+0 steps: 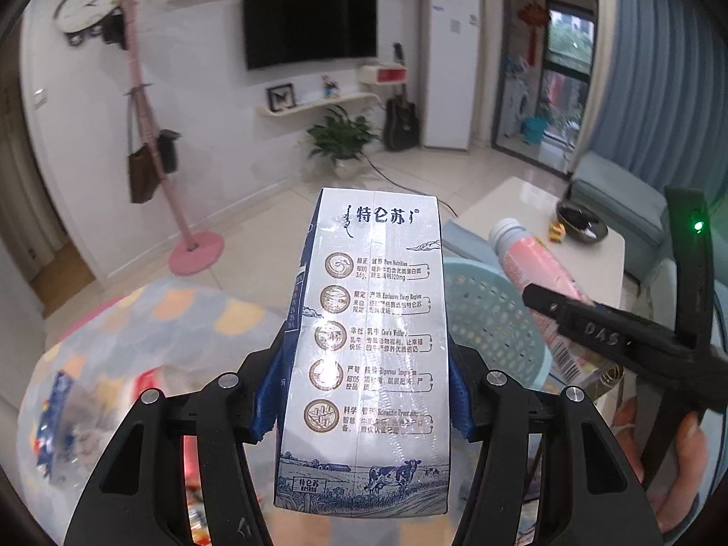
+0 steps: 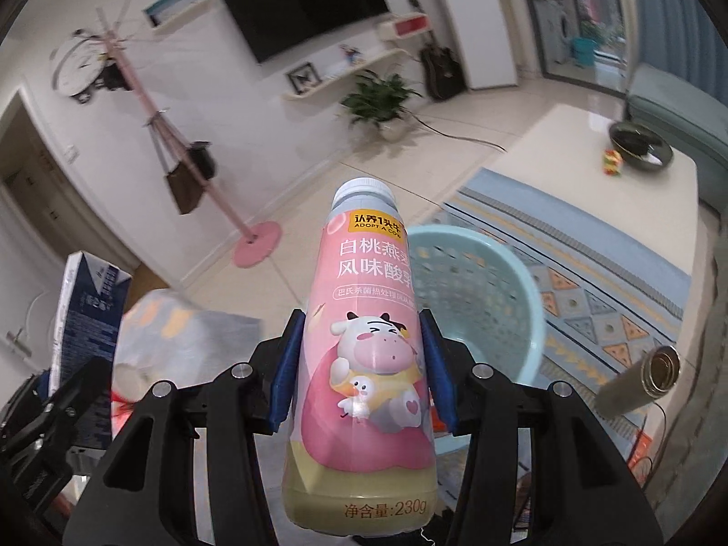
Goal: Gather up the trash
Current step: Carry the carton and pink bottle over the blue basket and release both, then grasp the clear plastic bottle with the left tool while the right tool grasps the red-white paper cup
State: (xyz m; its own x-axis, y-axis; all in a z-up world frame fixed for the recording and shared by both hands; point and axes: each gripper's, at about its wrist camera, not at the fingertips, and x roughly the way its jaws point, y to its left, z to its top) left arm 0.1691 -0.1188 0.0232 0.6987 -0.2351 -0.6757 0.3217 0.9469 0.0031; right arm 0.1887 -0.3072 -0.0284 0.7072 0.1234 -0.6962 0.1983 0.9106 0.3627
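Note:
My left gripper (image 1: 364,373) is shut on a white and blue milk carton (image 1: 368,346) and holds it upright in the air. The carton also shows at the left of the right wrist view (image 2: 86,318). My right gripper (image 2: 364,364) is shut on a pink yogurt bottle (image 2: 364,341) with a white cap; the bottle also shows in the left wrist view (image 1: 537,268), right of the carton. A light blue perforated basket (image 2: 491,300) stands on the floor below and beyond both grippers; it also shows in the left wrist view (image 1: 491,318).
A clear plastic bag (image 1: 113,364) with wrappers lies at lower left. A patterned rug (image 2: 591,282) and a white low table (image 2: 591,145) with a dark bowl (image 2: 641,143) are to the right. A metal cylinder (image 2: 646,377) lies on the rug. A pink coat stand (image 1: 195,245) is farther back.

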